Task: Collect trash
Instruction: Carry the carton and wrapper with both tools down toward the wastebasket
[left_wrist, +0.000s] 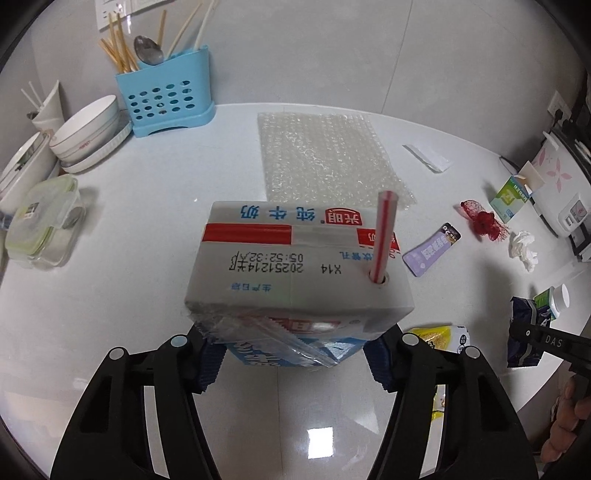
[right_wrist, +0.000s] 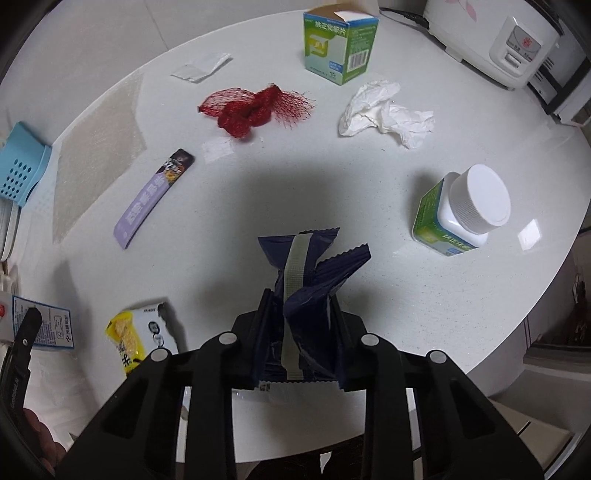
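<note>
My left gripper (left_wrist: 293, 354) is shut on a milk carton (left_wrist: 295, 273) with a red-striped straw (left_wrist: 384, 236) and holds it over the white table (left_wrist: 147, 229). My right gripper (right_wrist: 301, 332) is shut on a dark blue wrapper (right_wrist: 310, 273), lifted above the table; it also shows in the left wrist view (left_wrist: 522, 336). Loose on the table lie a red net (right_wrist: 255, 109), a crumpled tissue (right_wrist: 384, 110), a purple sachet (right_wrist: 153, 199), a yellow snack packet (right_wrist: 136, 338), a white paper scrap (right_wrist: 201, 66) and a bubble wrap sheet (left_wrist: 321, 158).
A green-white medicine box (right_wrist: 340, 44) and a white-capped bottle (right_wrist: 465, 210) stand at the right. A rice cooker (right_wrist: 491, 40) sits at the back right. A blue utensil holder (left_wrist: 166, 103), stacked bowls (left_wrist: 88, 133) and a lidded container (left_wrist: 40, 218) stand at the left.
</note>
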